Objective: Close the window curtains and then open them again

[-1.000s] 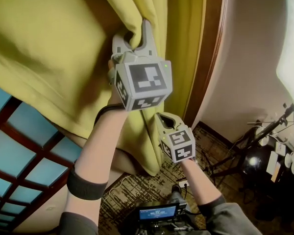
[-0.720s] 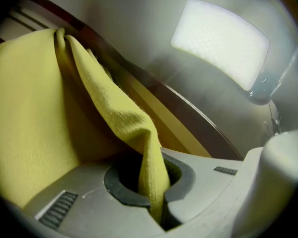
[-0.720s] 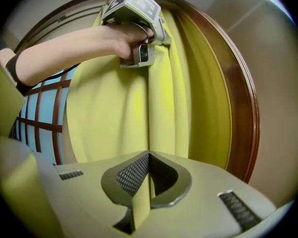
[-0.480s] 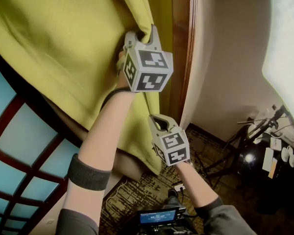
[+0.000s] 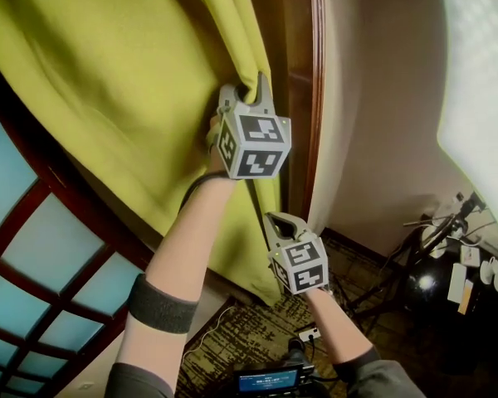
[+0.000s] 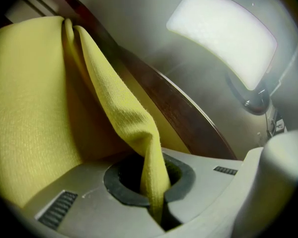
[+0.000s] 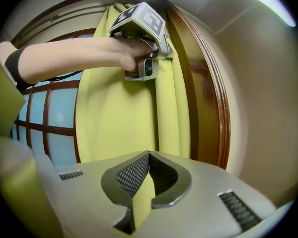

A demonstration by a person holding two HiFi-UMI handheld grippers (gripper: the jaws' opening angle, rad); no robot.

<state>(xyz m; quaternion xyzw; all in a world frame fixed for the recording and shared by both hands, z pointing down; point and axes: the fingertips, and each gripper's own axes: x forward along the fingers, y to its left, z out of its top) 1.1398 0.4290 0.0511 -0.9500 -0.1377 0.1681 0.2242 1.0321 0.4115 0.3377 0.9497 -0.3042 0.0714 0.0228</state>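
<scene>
We hold the upright edge of the curtain point(image 5: 108, 81) clenched in the left gripper point(image 5: 247, 91) above the right gripper point(image 5: 275, 220), just beside the wooden frame point(image 5: 297, 73)

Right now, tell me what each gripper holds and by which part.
Both clamp the yellow curtain: left gripper on a fold near its edge, right gripper on the fabric lower down.
</scene>
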